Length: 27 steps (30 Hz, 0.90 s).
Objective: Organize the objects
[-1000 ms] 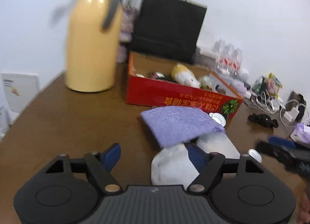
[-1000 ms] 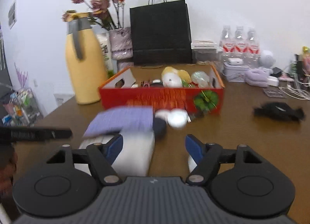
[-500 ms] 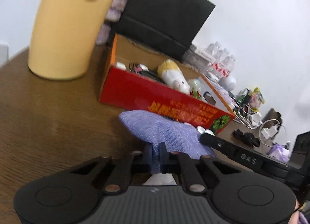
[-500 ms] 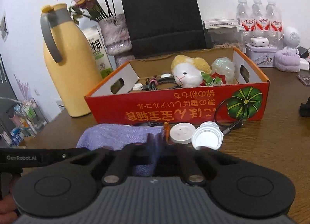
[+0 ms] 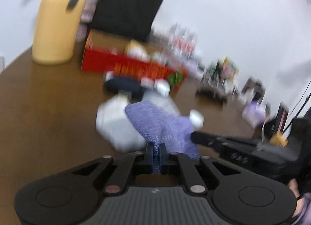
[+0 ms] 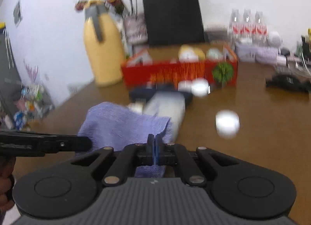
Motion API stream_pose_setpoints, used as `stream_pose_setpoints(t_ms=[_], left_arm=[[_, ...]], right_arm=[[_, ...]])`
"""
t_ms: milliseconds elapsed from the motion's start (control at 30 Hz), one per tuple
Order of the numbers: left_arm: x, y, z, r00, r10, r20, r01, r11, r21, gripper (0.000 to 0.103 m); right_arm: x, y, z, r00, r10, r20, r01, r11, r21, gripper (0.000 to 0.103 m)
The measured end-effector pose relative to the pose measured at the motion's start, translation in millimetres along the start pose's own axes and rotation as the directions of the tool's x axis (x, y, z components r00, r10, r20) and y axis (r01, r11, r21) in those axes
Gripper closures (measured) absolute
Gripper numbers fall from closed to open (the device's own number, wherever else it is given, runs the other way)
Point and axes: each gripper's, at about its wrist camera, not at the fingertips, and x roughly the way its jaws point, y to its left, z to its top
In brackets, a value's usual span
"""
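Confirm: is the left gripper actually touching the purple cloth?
Touching. The left wrist view shows the left gripper shut on the purple cloth, with fabric pinched between its closed jaws.

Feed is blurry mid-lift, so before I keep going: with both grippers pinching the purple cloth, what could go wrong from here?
1. The left gripper and right gripper each pinch only an edge of the purple cloth; it may slip free.
2. The cloth hangs close over the white bundle and could drag it.
3. A small white lid lies loose on the table; a sweep could knock it.
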Motion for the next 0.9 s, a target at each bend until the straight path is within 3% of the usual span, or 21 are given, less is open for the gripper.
stream_pose_setpoints(t_ms=[100,167,233,333,433,467,500,633,767,900], left_arm=[[-4,-9,-27,0.998,0.050,-0.039,-0.047,0.996,0.079,0.099],[-2,-13,-35,0.995,0.096,-0.040,-0.091,0.988,0.122,0.099],[-2,-16,-38,0.993,0.114,-0.040,-0.107,0.985,0.138,0.099],[-7,-19,-40,0.994,0.103,-0.038,-0.096,0.984,0.147,0.098],[-4,-20,-43,0.992,0.121,-0.037,-0.113,0.981,0.158,0.096],[-4,-21,-43,0.992,0.123,-0.030,-0.117,0.981,0.158,0.096],[-4,-22,-43,0.992,0.125,-0.029,-0.118,0.980,0.159,0.097],[-12,-21,-34,0.994,0.105,0.010,-0.106,0.983,0.149,0.097],[-12,-13,5,0.995,0.057,0.077,-0.068,0.986,0.153,0.098],[-1,-13,74,0.985,0.050,0.167,-0.089,0.968,0.233,0.098]], right_arm=[[-6,-5,-23,0.997,-0.043,-0.065,0.046,0.998,0.039,0.091],[-8,-10,-31,0.997,-0.056,-0.044,0.060,0.995,0.079,0.064],[-7,-7,-31,0.997,-0.070,-0.038,0.073,0.995,0.066,0.052],[0,7,-31,0.993,-0.113,-0.031,0.113,0.994,-0.017,0.052],[5,19,-35,0.995,-0.104,-0.004,0.104,0.992,-0.068,0.053],[7,23,-36,0.993,-0.114,0.005,0.114,0.989,-0.093,0.067],[5,26,-38,0.993,-0.117,0.016,0.118,0.987,-0.106,0.075],[-4,23,-34,0.994,-0.100,0.036,0.103,0.991,-0.086,0.098],[-14,7,-2,0.994,-0.030,0.103,0.030,1.000,0.001,0.099],[0,0,61,0.982,-0.016,0.191,0.025,0.999,-0.047,0.099]])
